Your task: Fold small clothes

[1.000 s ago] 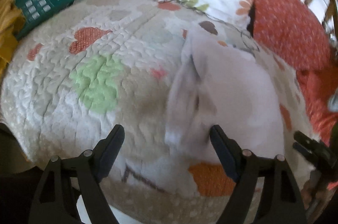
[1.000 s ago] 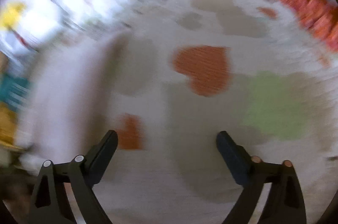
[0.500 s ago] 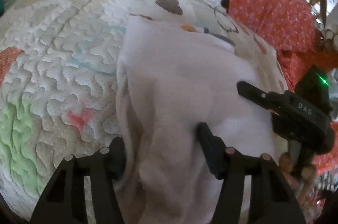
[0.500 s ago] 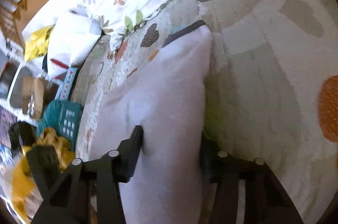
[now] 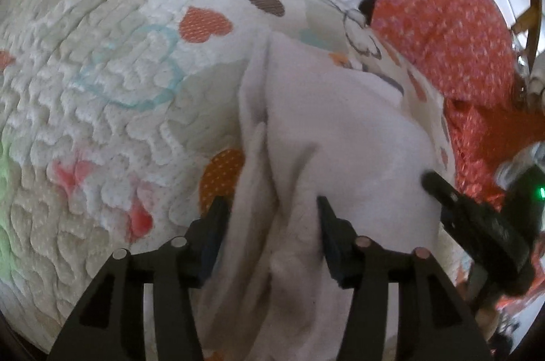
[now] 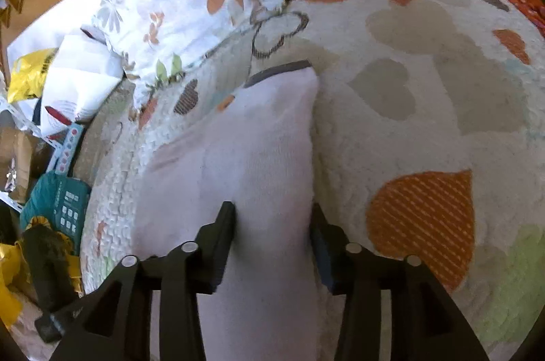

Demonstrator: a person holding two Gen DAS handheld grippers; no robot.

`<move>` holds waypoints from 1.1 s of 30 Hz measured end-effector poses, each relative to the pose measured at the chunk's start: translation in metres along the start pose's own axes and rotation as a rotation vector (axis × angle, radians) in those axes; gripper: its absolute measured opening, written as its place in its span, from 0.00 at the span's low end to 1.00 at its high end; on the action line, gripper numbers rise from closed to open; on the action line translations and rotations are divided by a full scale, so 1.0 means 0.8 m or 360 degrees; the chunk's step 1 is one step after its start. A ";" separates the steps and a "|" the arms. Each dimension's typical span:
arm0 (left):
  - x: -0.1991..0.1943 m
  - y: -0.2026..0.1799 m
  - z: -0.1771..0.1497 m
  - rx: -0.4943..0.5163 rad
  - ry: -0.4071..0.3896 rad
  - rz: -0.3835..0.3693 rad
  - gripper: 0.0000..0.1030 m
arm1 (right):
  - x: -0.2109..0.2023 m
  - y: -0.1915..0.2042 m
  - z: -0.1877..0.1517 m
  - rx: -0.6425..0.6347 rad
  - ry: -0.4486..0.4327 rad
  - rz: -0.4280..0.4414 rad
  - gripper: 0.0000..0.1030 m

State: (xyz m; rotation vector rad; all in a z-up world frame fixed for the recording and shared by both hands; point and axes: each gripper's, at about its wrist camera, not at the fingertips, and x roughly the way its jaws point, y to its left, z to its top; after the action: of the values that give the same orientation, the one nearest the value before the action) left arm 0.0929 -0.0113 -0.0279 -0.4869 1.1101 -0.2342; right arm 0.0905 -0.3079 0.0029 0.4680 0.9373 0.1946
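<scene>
A small white garment [image 5: 333, 136] lies on a quilted bedspread with hearts [image 5: 102, 81]. My left gripper [image 5: 270, 214] is shut on the garment's bunched near-left edge, with cloth filling the gap between its fingers. My right gripper [image 6: 272, 221] is shut on the garment's [image 6: 245, 149] other near edge. The right gripper also shows in the left wrist view [image 5: 477, 224] at the garment's right side. The garment's far end, with a dark trim [image 6: 279, 69], rests flat on the bedspread.
A floral pillow [image 6: 177, 3] and an orange patterned cushion [image 5: 442, 20] lie beyond the garment. A teal item [image 6: 58, 200], yellow fabric [image 6: 6, 269], white bags and boxes sit off the bed's left side.
Both grippers went from open above the bedspread to closed on the garment's near edges. The garment's near end is now bunched and a little raised.
</scene>
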 end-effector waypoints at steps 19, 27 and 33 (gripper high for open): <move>-0.068 0.070 -0.039 -0.0104 -0.0192 0.0298 0.58 | -0.056 0.033 -0.164 -0.0428 0.0042 -0.0217 0.43; -0.100 0.047 -0.106 0.0142 -0.0265 0.0393 0.64 | -0.073 0.026 -0.198 -0.0331 0.0133 -0.0160 0.46; -0.104 0.023 -0.107 0.0215 -0.0289 0.0214 0.73 | -0.108 0.011 -0.186 -0.0196 -0.0041 -0.0061 0.47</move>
State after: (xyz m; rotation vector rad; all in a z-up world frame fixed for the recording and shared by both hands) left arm -0.0211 0.0173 -0.0003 -0.3053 0.9384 -0.1430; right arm -0.0807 -0.2866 -0.0046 0.3378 0.9028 0.2099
